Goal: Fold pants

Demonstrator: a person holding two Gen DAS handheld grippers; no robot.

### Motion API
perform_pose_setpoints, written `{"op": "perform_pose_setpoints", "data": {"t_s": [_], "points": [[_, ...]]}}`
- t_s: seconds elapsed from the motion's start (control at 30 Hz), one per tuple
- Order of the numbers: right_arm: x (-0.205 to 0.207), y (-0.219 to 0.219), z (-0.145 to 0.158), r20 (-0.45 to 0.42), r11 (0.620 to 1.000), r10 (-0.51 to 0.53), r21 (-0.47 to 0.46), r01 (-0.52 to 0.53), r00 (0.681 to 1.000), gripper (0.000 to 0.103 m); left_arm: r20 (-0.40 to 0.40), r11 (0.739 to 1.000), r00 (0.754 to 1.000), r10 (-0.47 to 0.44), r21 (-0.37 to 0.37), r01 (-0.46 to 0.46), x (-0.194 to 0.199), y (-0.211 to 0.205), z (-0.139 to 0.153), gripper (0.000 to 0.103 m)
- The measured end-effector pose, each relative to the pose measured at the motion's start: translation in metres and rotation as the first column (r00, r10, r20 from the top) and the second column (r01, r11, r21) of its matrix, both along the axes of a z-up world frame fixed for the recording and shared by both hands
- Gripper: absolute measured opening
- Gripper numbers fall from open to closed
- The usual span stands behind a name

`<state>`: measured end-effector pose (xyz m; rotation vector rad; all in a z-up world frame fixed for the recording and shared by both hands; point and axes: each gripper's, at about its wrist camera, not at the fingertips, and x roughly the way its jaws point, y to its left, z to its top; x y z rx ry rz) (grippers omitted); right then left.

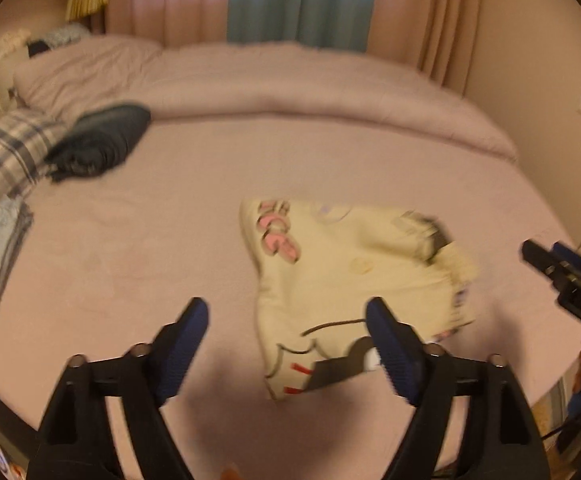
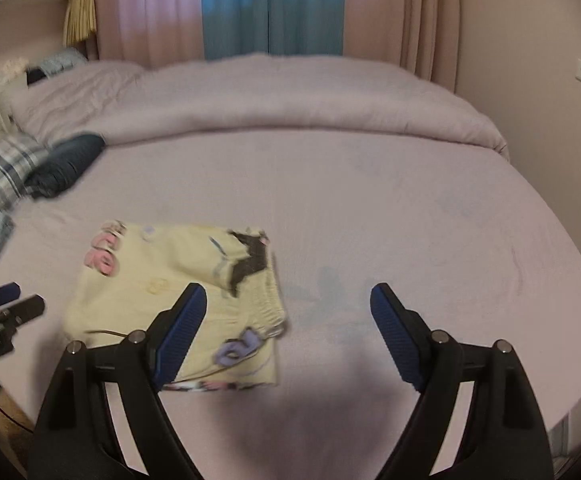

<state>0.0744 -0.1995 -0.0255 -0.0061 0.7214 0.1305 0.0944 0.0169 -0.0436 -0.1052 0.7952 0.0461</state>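
Note:
Pale yellow pants (image 1: 342, 280) with pink, black and purple cartoon prints lie folded into a compact block on the pink bed sheet (image 1: 170, 240). They also show in the right wrist view (image 2: 170, 288), low and left of centre. My left gripper (image 1: 286, 332) is open and empty, hovering above the near left part of the pants. My right gripper (image 2: 288, 320) is open and empty, just right of the pants; its left finger (image 2: 182, 328) overlaps them in view. Each gripper shows at the edge of the other's view (image 1: 562, 276), (image 2: 6, 304).
A rolled dark garment (image 1: 98, 140) and a plaid pillow (image 1: 6, 156) lie at the left of the bed. A bunched pink duvet (image 1: 290, 88) runs along the far side, curtains (image 1: 298, 0) behind. A wall (image 1: 550, 100) stands at right.

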Motion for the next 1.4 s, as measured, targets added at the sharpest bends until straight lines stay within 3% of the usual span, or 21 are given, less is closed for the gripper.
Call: {"op": "perform_pose_setpoints", "data": {"t_s": [0.1, 0.23, 0.57, 0.9, 1.4], "points": [[-0.021, 0.009, 0.014, 0.036, 0.999, 0.001, 0.032, -0.002, 0.999, 0.088, 0.051, 1.000, 0.999, 0.015, -0.021, -0.014, -0.014, -0.014, 0.009, 0.087], [-0.039, 0.031, 0.016, 0.070, 0.999, -0.042, 0.032, 0.040, 0.997, 0.091, 0.046, 0.997, 0.998, 0.040, -0.074, -0.036, -0.022, -0.017, 0.003, 0.087], [-0.053, 0.033, 0.004, 0.045, 0.997, -0.020, 0.081, 0.016, 0.999, 0.091, 0.040, 0.996, 0.996, 0.079, -0.053, -0.077, -0.039, -0.024, -0.001, 0.087], [-0.055, 0.042, -0.003, 0.034, 0.998, -0.018, 0.059, 0.016, 0.999, 0.091, 0.025, 0.989, 0.989, 0.146, 0.012, -0.146, -0.039, -0.021, -0.007, 0.087], [-0.060, 0.049, 0.000, 0.052, 0.999, 0.000, 0.039, -0.002, 0.999, 0.091, 0.018, 0.991, 0.991, 0.133, 0.005, -0.133, -0.040, -0.020, -0.009, 0.087]]}}
